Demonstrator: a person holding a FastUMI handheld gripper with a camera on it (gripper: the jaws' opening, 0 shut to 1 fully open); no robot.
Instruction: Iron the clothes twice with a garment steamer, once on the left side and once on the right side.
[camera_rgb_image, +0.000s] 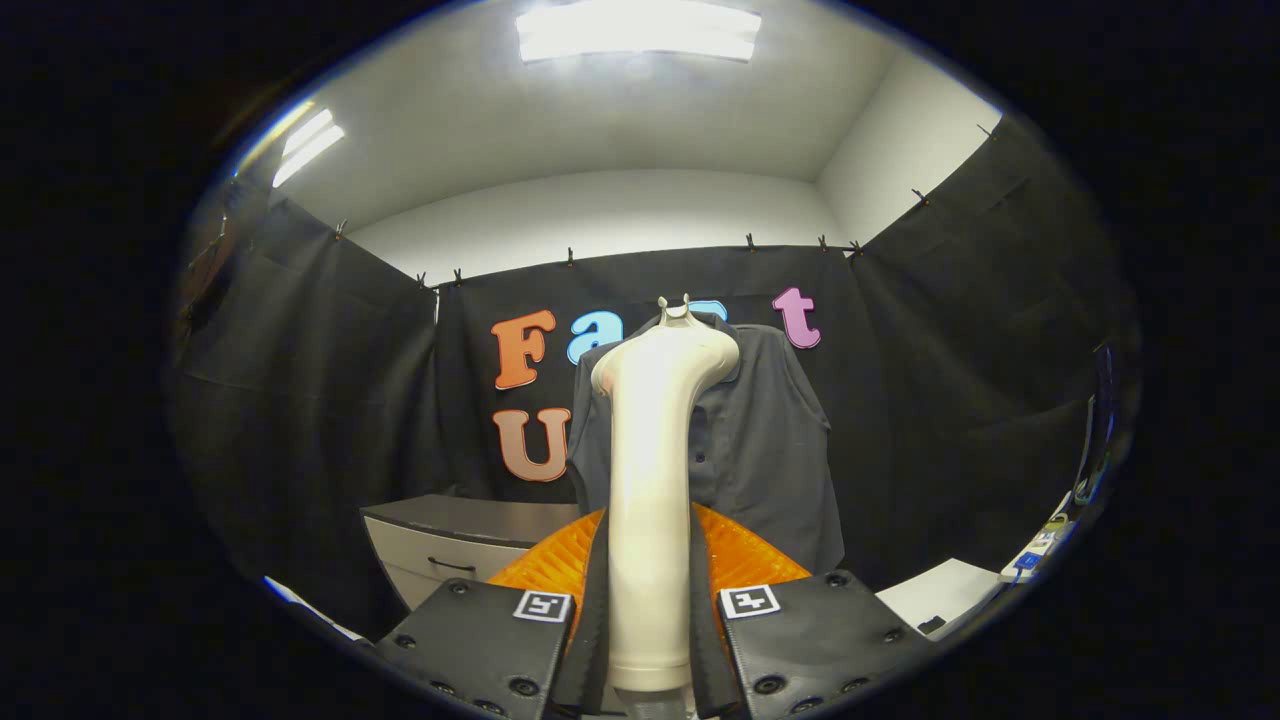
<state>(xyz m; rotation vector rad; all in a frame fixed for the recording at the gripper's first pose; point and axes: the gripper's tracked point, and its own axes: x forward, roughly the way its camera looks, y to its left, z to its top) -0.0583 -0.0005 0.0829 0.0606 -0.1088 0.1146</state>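
Observation:
A cream-white garment steamer (650, 480) stands upright between my fingers, its handle clamped from both sides and its head (668, 360) pointing away at the top. My gripper (648, 600) is shut on that handle. Beyond the steamer hangs a dark grey short-sleeved shirt (765, 450) on a hanger in front of the black cloth wall. The steamer's head is level with the shirt's collar and covers its left part. I cannot tell whether the head touches the fabric.
A grey cabinet with a drawer (450, 545) stands low to the left of the shirt. A white surface (940, 595) with a power strip and cables (1040, 545) lies low on the right. Black cloth walls close the booth on three sides.

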